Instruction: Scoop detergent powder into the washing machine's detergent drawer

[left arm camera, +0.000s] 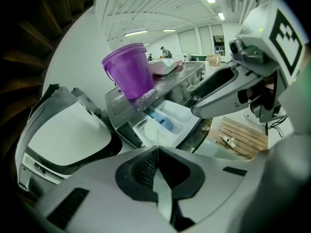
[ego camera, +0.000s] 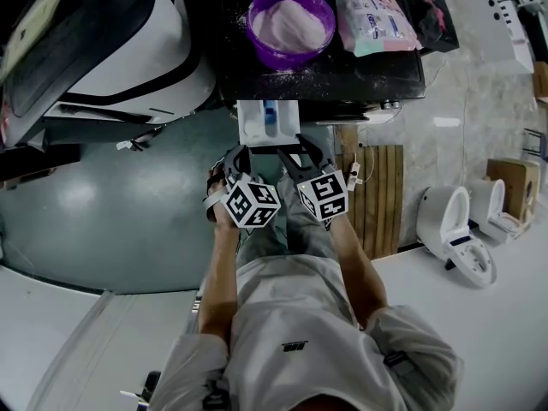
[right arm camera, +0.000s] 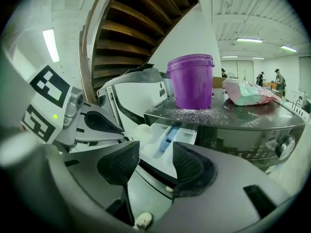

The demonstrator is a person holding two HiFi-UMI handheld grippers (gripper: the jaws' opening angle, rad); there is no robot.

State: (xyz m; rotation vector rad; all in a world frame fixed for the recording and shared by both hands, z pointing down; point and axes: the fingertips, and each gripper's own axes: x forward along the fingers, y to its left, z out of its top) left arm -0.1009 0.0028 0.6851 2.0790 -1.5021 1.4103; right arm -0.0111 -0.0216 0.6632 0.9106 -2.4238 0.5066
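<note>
Early in the job, by the look of things. On the dark top of the washer (ego camera: 360, 75), an open purple tub (ego camera: 291, 24) heaped with pale powder, loose grains scattered around its base, a packet (ego camera: 377, 21) just beside. Below the front edge, the drawer (ego camera: 267, 122) pulled out: white, with a blue insert near the middle. Something pale and rounded to the left of that insert; hard to tell whether powder or a scoop. No scoop plainly in view anywhere. Left gripper (left arm camera: 158, 152) held low in front of the drawer, fingers pressed together at the tips, nothing seen between them. Right gripper (right arm camera: 155, 164) close alongside, fingers spread apart and empty, aimed at the drawer and the tub above. Neither touching tub or drawer. Done so far, judging from this: drawer open, tub uncovered. Left to do — take up a scoop, dip into the tub, carry the powder down to the drawer, tip it in, preferably without adding to the spill on top
</note>
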